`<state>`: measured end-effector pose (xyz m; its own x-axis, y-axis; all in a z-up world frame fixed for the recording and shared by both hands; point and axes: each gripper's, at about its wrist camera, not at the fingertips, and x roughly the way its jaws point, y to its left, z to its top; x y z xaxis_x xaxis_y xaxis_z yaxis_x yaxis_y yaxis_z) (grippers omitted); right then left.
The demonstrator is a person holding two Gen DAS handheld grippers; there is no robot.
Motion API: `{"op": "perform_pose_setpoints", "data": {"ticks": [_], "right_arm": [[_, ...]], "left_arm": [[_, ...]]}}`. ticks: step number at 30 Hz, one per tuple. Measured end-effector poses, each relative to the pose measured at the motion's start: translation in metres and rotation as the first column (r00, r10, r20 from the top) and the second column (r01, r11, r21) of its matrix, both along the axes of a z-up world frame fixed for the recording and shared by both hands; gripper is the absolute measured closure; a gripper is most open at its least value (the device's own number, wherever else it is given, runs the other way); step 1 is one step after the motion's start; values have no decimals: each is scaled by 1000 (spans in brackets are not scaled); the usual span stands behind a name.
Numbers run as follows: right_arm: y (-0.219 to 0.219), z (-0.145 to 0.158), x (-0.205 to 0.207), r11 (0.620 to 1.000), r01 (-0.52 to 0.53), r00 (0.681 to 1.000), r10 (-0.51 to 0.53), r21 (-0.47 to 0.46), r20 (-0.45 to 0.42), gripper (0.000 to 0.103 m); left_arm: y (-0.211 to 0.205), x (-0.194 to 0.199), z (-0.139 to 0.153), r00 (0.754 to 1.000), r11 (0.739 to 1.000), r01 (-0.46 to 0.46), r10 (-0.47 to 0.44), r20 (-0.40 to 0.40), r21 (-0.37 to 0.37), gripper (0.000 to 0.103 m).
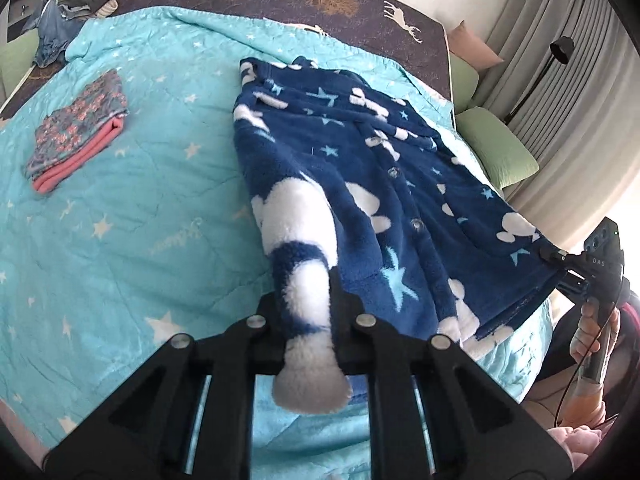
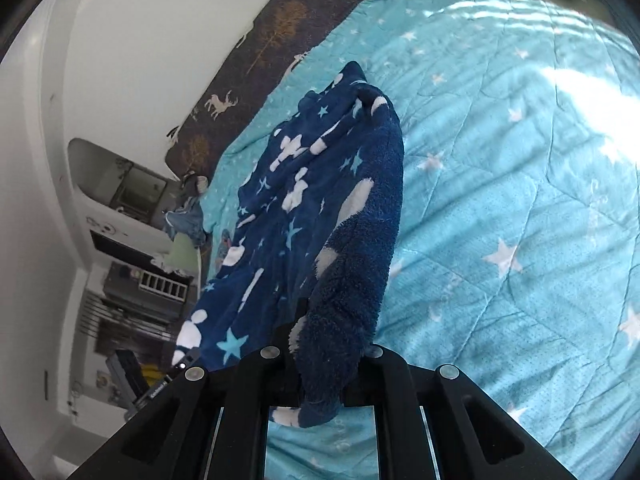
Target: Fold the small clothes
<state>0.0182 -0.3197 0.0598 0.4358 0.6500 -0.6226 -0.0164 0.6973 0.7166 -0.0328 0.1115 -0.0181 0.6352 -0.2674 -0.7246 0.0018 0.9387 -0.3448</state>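
Note:
A dark blue fleece jacket (image 1: 360, 184) with white shapes, light blue stars and a row of buttons is stretched over the turquoise star quilt (image 1: 132, 208). My left gripper (image 1: 308, 312) is shut on its near hem corner. My right gripper (image 1: 560, 264), held by a hand, is shut on the other hem corner at the right. In the right wrist view the jacket (image 2: 304, 208) hangs up from my right gripper (image 2: 324, 344), lifted off the quilt (image 2: 500, 200), its far end resting on the bed.
A folded floral and pink garment (image 1: 80, 136) lies on the quilt's left. Loose clothes (image 1: 68, 16) pile at the far left corner. Green pillows (image 1: 496, 148) and curtains (image 1: 568, 92) stand to the right. Shelving (image 2: 132, 264) stands beyond the bed.

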Motion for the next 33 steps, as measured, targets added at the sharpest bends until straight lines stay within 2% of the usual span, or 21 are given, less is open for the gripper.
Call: {"op": "perform_pose_setpoints", "data": {"ticks": [5, 10, 13, 15, 19, 22, 26, 31, 33], "right_arm": [[-5, -5, -5, 999, 9, 999, -7, 52, -34, 95], [-12, 16, -17, 994, -1, 1000, -2, 107, 27, 96], [-15, 28, -19, 994, 1, 998, -9, 112, 66, 96], [-17, 29, -19, 992, 5, 998, -14, 126, 66, 96], [-16, 34, -23, 987, -2, 998, -7, 161, 58, 96], [-12, 51, -32, 987, -26, 995, 10, 159, 100, 96], [-11, 81, -48, 986, -49, 979, 16, 159, 202, 96], [-18, 102, -62, 988, -36, 969, -3, 152, 246, 96], [-19, 112, -66, 992, -27, 963, -8, 126, 269, 96]], "left_arm": [[1, -18, 15, 999, 999, 29, -28, 28, -31, 92], [7, -33, 37, 995, 999, 22, -18, 98, -45, 92], [12, -36, 43, 993, 998, 22, -15, 113, -65, 92], [14, -37, 44, 994, 995, 28, -18, 109, -95, 92], [11, -46, 51, 993, 994, 48, -36, 114, -103, 92], [11, -59, 70, 986, 994, 54, -38, 163, -96, 92], [18, -75, 99, 973, 992, 51, -23, 232, -113, 92], [21, -87, 120, 970, 994, 40, -14, 241, -105, 92], [19, -90, 126, 969, 996, 39, -18, 248, -80, 92]]}}
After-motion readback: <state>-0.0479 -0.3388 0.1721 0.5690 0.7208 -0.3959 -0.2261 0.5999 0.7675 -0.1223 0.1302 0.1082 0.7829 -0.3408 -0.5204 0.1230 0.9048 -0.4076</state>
